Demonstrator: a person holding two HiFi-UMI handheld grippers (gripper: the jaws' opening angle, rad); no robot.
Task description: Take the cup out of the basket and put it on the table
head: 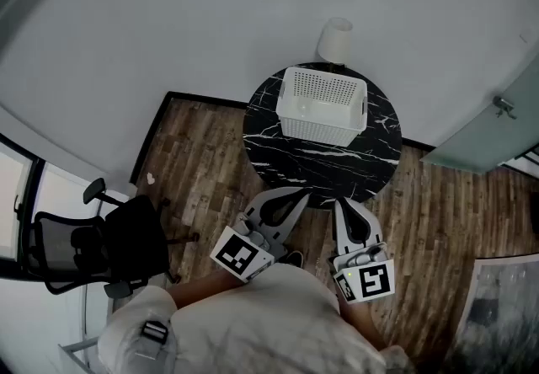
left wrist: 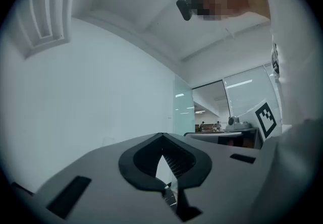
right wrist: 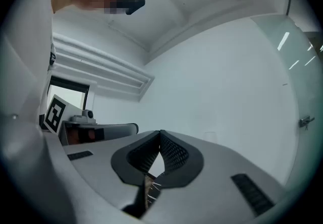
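Cup: we are not seeing it inside the basket [head: 322,103], which is sitting on the table [head: 278,153] well ahead of both grippers. A white cup-like shape [head: 335,38] is standing beyond the basket, and we cannot tell what it is. We are holding the left gripper [head: 305,193] and right gripper [head: 344,202] closed and empty, so we are judging nothing is done yet.

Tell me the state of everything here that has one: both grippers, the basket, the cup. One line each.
left gripper: shut, empty, held short of the basket.
right gripper: shut, empty, held short of the basket.
basket: upright on the table, nothing visible inside.
cup: upright, outside the basket, just beyond its far side.
office chair: upright on the floor.
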